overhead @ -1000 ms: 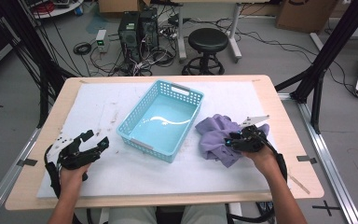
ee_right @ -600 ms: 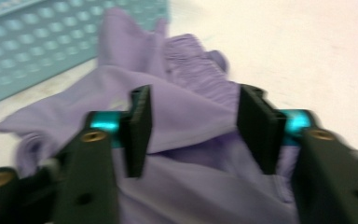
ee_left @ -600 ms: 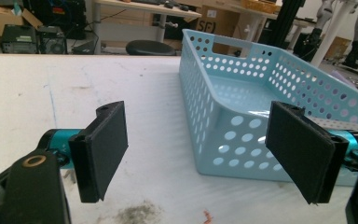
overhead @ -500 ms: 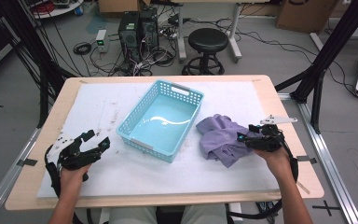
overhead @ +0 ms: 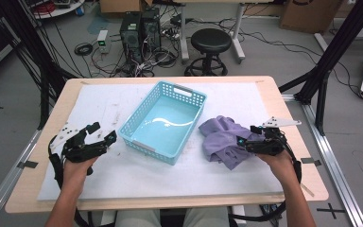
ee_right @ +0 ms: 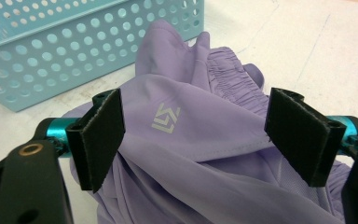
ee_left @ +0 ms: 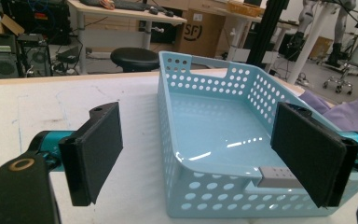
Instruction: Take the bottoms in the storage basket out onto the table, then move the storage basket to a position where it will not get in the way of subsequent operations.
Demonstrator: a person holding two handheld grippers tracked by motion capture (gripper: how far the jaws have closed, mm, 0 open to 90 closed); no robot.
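A light blue perforated basket [overhead: 144, 144] stands empty in the middle of the white mat. Right of it lies a crumpled purple garment [overhead: 222, 139] with a small white logo [ee_right: 165, 119]. My right gripper [overhead: 246, 136] hovers at the garment's right edge. Its jaws have just been opening and stand wide apart in the right gripper view [ee_right: 196, 126], over the cloth [ee_right: 191, 158] without pressing it. My left gripper [overhead: 103, 132] is held open left of the basket. Its own view looks along its jaws [ee_left: 200, 135] at the basket's near wall [ee_left: 214, 200].
The basket's side wall [ee_right: 74, 46] is close to the garment's far edge. Bare mat [overhead: 179, 177] lies in front of the basket. A round stool [overhead: 211, 42], computer towers [overhead: 139, 28] and cables are on the floor beyond the table's far edge.
My right gripper has drawn back to the right across the purple garment and its jaws have opened. My left gripper has lifted slightly and edged toward the basket.
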